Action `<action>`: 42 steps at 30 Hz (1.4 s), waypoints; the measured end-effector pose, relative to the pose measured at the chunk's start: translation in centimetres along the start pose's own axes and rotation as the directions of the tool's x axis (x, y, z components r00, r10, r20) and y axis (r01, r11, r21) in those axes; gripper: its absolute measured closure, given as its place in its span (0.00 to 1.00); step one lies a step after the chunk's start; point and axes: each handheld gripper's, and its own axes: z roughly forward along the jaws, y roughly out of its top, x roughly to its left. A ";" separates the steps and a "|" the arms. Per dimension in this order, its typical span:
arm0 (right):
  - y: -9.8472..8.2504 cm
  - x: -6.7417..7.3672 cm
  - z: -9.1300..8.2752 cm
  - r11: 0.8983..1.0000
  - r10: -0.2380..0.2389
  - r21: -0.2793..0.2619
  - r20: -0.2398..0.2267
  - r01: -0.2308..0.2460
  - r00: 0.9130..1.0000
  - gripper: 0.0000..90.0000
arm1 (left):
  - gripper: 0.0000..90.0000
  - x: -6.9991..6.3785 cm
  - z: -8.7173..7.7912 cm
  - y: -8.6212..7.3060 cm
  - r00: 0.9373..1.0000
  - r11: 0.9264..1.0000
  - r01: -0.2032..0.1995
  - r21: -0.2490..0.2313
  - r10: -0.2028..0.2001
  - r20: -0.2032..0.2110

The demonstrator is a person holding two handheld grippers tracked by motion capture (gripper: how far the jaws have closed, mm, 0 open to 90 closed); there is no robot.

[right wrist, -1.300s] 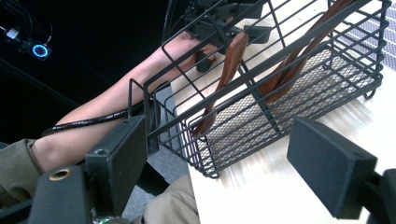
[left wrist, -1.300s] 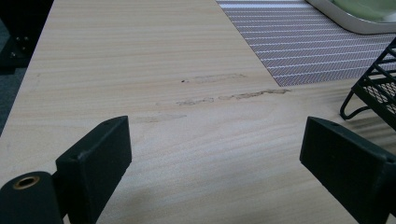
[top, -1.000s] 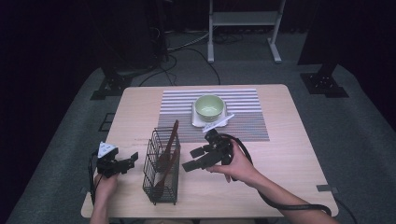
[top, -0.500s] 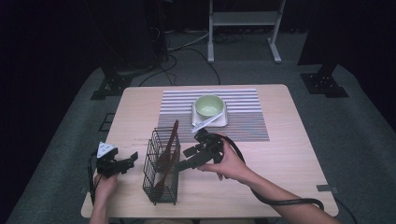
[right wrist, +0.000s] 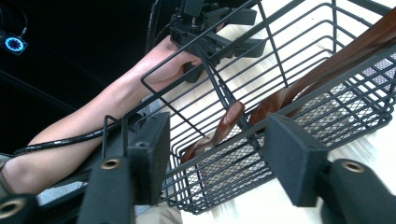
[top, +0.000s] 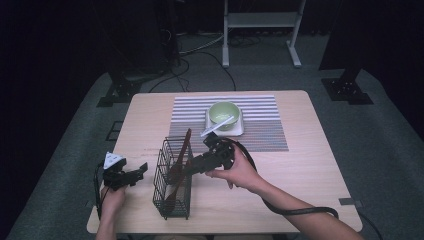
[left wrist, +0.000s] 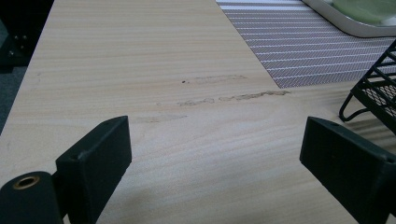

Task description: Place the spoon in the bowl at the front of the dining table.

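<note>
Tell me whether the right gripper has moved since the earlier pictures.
Yes. The right gripper has slid left, away from the pale green bowl, up to the black wire basket, its jaws closing around the rim.

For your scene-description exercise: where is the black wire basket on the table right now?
In the high view, the black wire basket stands near the table's front edge, left of centre, between the left gripper and the right gripper, holding wooden utensils.
</note>
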 end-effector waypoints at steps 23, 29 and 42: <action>0.6 0.2 -0.5 0.999 0.022 -0.028 0.023 -0.022 0.999 0.92 | 0.09 0.0 0.0 0.0 1.000 1.000 0.001 0.000 -0.001 0.000; 0.8 0.4 -1.0 0.999 0.025 -0.049 0.010 -0.025 1.000 0.92 | 0.09 0.0 0.0 0.0 1.000 1.000 0.003 -0.003 -0.003 0.001; 1.4 0.2 -3.4 0.991 0.060 -0.116 -0.016 -0.061 0.998 0.92 | 0.09 0.0 0.0 0.0 1.000 1.000 -0.001 0.001 0.001 -0.002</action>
